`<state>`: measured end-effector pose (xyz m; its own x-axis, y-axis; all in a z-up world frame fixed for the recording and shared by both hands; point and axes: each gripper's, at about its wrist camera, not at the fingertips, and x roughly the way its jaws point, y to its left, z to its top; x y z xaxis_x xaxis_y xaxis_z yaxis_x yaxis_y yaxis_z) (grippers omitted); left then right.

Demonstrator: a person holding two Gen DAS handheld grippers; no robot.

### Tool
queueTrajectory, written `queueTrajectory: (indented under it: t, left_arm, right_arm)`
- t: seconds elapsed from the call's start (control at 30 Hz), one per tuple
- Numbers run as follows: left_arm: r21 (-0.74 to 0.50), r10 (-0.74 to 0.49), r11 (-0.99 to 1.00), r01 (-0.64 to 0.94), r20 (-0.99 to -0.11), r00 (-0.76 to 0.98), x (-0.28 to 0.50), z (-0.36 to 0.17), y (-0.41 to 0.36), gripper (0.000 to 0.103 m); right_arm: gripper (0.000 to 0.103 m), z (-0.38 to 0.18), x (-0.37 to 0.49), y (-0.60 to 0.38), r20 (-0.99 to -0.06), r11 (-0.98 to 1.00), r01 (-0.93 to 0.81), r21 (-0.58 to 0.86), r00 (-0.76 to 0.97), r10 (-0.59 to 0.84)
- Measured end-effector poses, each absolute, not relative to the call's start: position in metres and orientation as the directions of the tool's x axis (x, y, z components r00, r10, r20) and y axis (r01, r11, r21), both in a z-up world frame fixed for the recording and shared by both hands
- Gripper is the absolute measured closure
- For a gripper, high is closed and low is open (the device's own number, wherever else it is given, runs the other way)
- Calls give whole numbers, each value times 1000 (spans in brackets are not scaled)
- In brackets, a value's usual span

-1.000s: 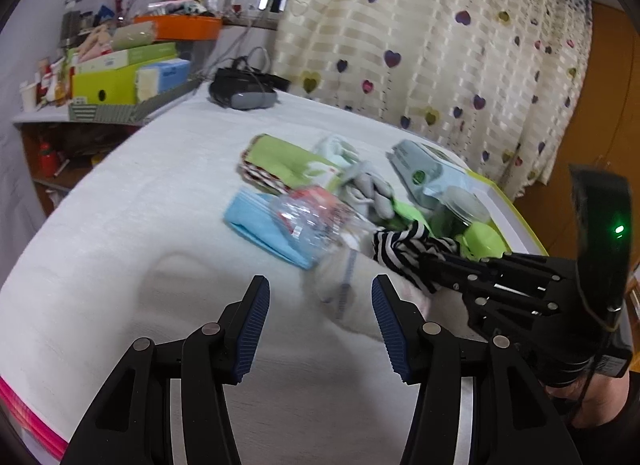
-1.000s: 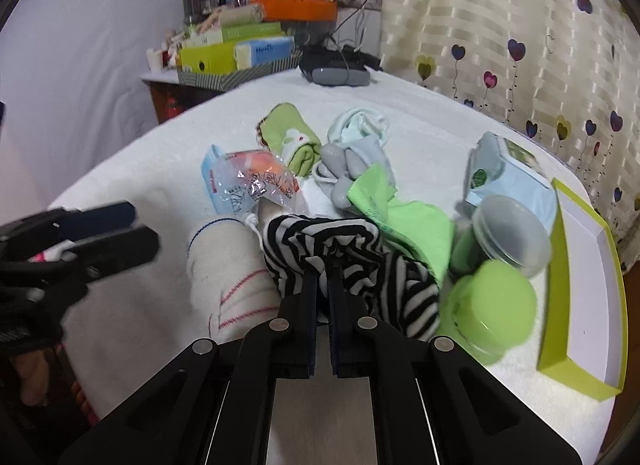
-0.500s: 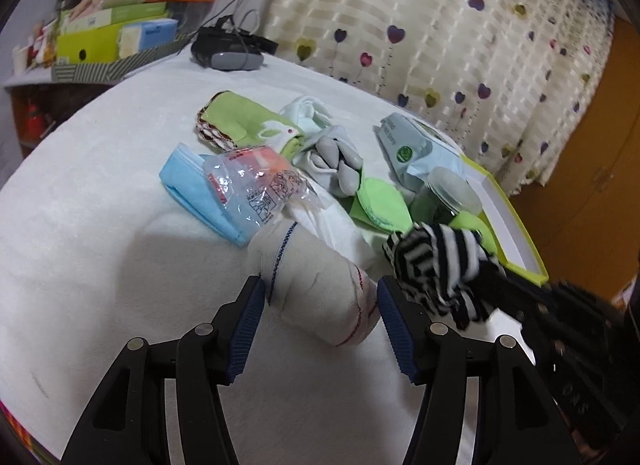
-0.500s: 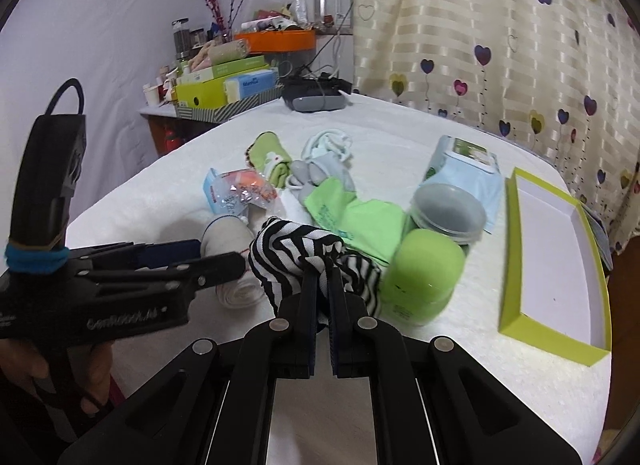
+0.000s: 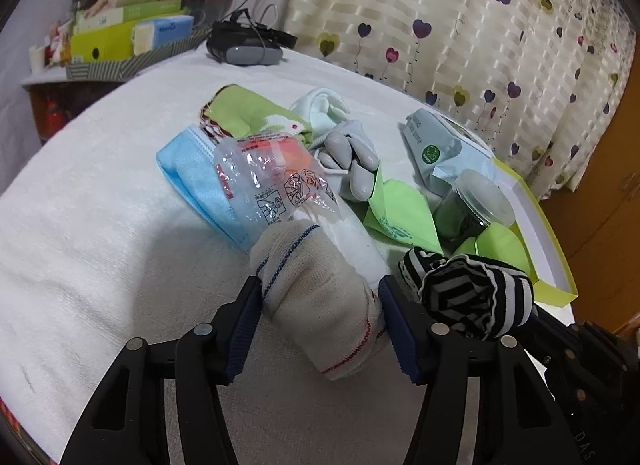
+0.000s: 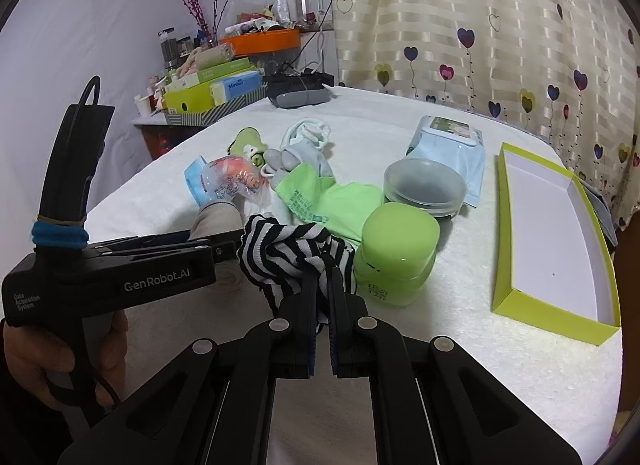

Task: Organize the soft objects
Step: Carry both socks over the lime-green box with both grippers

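A rolled cream sock (image 5: 312,277) with blue and red stitching lies on the white tablecloth (image 5: 100,225). My left gripper (image 5: 318,295) straddles it, one blue pad at each side. Its jaws are closing, and I see no squeeze in the sock. From the right wrist view, the left gripper (image 6: 218,243) shows side-on in a hand. My right gripper (image 6: 324,285) is shut on a bunched black-and-white striped sock (image 6: 288,253) and holds it just above the table. That striped sock (image 5: 472,297) hangs right of the cream roll.
Behind the cream sock lie a blue mask (image 5: 192,177), a clear plastic bag (image 5: 272,181), a green cloth (image 5: 248,113), grey gloves (image 5: 356,153) and a green pouch (image 5: 400,213). A green jar (image 6: 396,241), a clear-lidded jar (image 6: 424,181), a wipes pack (image 6: 448,141) and an open green box (image 6: 552,317) stand to the right.
The left gripper has moved forward until its pads flank the cream sock. The right gripper has carried the striped sock back and away from the pile.
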<state>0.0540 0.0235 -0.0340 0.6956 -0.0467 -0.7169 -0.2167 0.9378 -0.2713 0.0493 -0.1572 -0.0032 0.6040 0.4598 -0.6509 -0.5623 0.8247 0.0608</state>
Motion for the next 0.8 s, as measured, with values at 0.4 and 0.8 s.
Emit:
queueTrajectory:
  t: [0.4,0.8]
  left_arm:
    - [-228,-32,960,-160,-661,750,25,-8,16,49]
    - [-222,-69,971,-85,-605,793,8,19,5,49]
  right_arm:
    - [98,10,37,-171,-611,825,-561,64,632,477]
    - [98,43,27,-197,-533,848,-526,61,701,473]
